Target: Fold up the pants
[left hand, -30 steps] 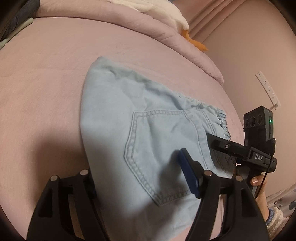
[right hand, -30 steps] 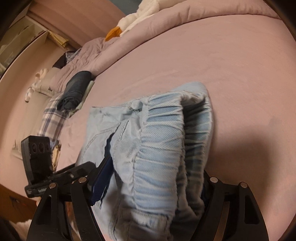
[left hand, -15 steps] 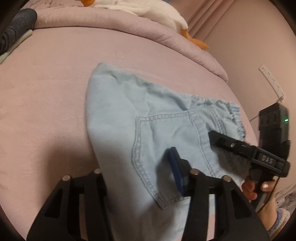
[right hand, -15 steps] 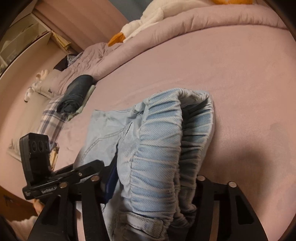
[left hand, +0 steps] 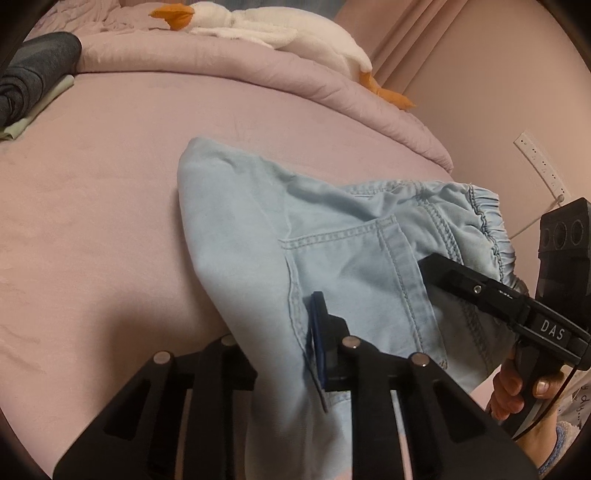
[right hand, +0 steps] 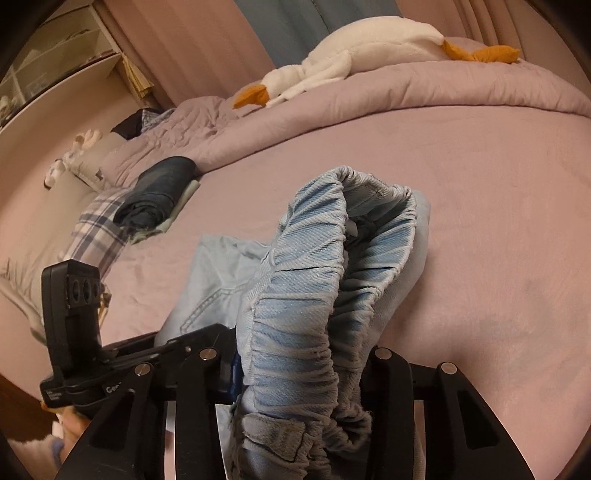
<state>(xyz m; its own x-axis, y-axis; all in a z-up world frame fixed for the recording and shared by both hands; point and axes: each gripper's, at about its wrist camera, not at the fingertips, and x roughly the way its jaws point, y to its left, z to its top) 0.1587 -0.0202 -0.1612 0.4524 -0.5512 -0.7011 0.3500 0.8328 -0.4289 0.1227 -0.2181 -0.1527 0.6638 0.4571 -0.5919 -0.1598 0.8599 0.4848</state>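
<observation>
In the left wrist view, the light blue denim pants (left hand: 332, 236) are seen lying folded on the pink bed (left hand: 110, 184), with a back pocket facing up and the gathered elastic waistband toward the right. A fold of the denim near the pocket's lower corner is caught between the fingers of the left gripper (left hand: 284, 354), whose jaws are closing on it; the blue pad of one finger is pressed against the cloth. The right gripper (left hand: 428, 266) is seen reaching in from the right at the waistband end, carried by a hand (left hand: 513, 387) at the lower right. A white plush goose (left hand: 273, 33) is laid along the rolled pink duvet (left hand: 258, 70) at the far edge, and dark folded clothing (left hand: 33, 81) is seen at the upper left.

In the right wrist view, the bunched elastic waistband of the pants (right hand: 325, 295) is held up off the bed (right hand: 480, 184) between the fingers of the right gripper (right hand: 303, 373), whose jaws are closing around the thick bundle. The rest of the denim is spread flat on the bed behind it. The left gripper (right hand: 207, 339) is seen at the lower left, against the edge of the cloth. A dark folded garment (right hand: 159, 188) and a plaid cloth (right hand: 96, 232) are seen at the left, the plush goose (right hand: 351, 55) on the duvet (right hand: 406, 88) beyond.
</observation>
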